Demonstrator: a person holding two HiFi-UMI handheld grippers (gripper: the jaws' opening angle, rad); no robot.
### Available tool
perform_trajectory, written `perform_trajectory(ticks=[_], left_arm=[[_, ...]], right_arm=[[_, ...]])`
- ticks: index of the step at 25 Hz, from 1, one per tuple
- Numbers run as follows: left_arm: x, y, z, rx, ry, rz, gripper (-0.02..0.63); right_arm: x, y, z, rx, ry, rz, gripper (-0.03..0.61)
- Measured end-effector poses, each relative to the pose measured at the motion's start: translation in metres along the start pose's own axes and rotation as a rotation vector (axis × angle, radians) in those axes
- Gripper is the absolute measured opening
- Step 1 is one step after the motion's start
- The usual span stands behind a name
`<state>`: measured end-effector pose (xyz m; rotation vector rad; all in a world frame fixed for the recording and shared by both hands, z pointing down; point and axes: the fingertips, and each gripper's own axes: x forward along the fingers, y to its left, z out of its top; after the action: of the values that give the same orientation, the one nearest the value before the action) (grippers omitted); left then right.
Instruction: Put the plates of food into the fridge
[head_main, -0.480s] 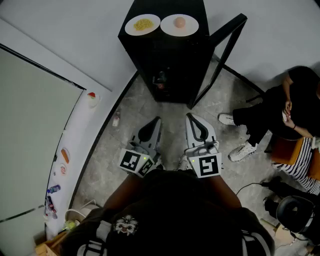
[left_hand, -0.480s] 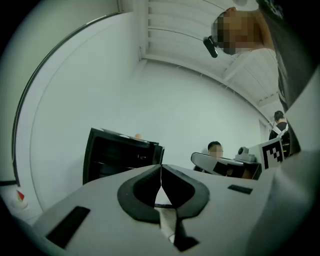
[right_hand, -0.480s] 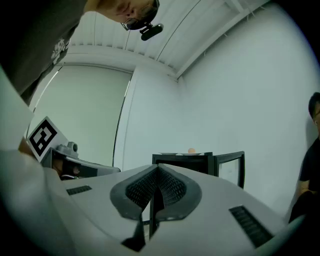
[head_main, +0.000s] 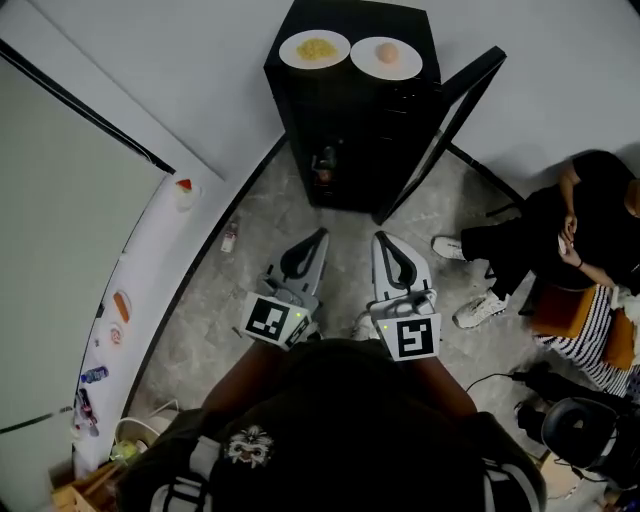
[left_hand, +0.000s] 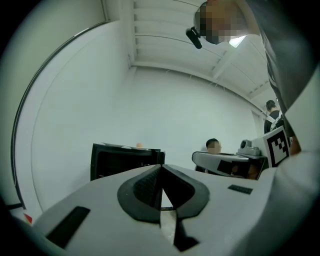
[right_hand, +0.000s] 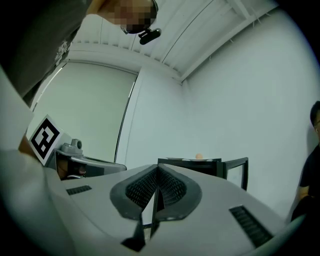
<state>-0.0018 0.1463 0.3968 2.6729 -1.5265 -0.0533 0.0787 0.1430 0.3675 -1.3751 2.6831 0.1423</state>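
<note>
Two plates are sitting on top of the black fridge (head_main: 350, 130): the plate of yellow food (head_main: 314, 49) and, right beside it, the plate with a round orange thing (head_main: 387, 57). The fridge door (head_main: 455, 115) is standing open. The left gripper (head_main: 319, 236) and the right gripper (head_main: 380, 240) are pointing at the fridge from well away, both squeezed shut and holding nothing.
</note>
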Motion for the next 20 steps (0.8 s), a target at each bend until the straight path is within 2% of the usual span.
perform_trajectory(ticks=[5, 11, 20], left_arm=[[-0.012, 0.012, 0.001, -0.011, 0.0, -0.001, 0.023], [-0.02, 0.029, 0.006, -0.091, -0.017, -0.032, 0.023], [-0.037, 0.061, 0.01, -0.092, -0.03, -0.103, 0.023]], right_arm=[[0.006, 0.007, 0.005, 0.015, -0.018, -0.02, 0.025], [0.019, 0.018, 0.0, 0.004, 0.011, -0.058, 0.025], [0.045, 0.052, -0.008, 0.004, 0.04, -0.102, 0.025]])
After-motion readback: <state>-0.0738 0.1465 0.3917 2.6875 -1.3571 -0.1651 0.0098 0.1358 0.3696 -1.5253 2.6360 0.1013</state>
